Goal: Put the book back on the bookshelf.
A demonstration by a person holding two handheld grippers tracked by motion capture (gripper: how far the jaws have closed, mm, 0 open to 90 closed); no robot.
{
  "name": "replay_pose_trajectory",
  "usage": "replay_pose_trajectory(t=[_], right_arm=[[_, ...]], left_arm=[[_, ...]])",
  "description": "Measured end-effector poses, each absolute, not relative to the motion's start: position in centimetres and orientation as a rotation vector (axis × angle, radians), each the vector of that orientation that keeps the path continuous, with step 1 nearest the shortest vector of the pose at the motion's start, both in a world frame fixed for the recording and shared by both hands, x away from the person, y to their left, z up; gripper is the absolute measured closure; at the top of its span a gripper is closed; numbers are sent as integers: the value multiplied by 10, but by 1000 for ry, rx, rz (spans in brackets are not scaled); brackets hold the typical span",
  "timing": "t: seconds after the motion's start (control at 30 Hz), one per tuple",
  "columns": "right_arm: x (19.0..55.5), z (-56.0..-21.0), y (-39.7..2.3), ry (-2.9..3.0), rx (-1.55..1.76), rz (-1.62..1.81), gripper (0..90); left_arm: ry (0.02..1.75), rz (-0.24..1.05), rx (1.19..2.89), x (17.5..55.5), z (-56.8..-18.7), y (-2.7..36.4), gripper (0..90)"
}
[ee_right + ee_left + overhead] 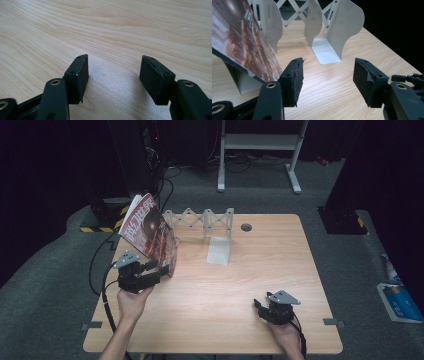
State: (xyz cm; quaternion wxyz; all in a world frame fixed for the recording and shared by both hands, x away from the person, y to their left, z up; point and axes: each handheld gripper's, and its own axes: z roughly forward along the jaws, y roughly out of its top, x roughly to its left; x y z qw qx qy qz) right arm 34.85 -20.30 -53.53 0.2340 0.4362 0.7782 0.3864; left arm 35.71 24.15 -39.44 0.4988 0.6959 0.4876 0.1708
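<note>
A glossy magazine (149,232) with a dark red cover leans tilted against the left end of a white folding book rack (202,222) at the back of the wooden table (240,285). My left gripper (161,269) is open just beside the magazine's lower right corner. In the left gripper view the magazine (239,42) lies left of the left jaw, and nothing is between the jaws of the gripper (329,62). The rack's plates (337,27) stand ahead. My right gripper (257,306) rests low near the front right, open (115,58) over bare wood.
A round cable hole (246,227) sits in the table behind the rack. A white desk frame (260,142) stands on the floor beyond. A black stand base with yellow-black tape (102,220) is at the left; a blue item (400,302) lies on the floor at right.
</note>
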Motion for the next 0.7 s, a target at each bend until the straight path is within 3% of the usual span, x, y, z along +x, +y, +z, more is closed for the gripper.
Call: replay_pose_trajectory(t=[0.7], right_arm=[[349, -535, -203, 2137, 1199, 1062, 403]], left_arm=[[1173, 364, 1718, 360, -412, 224, 418]])
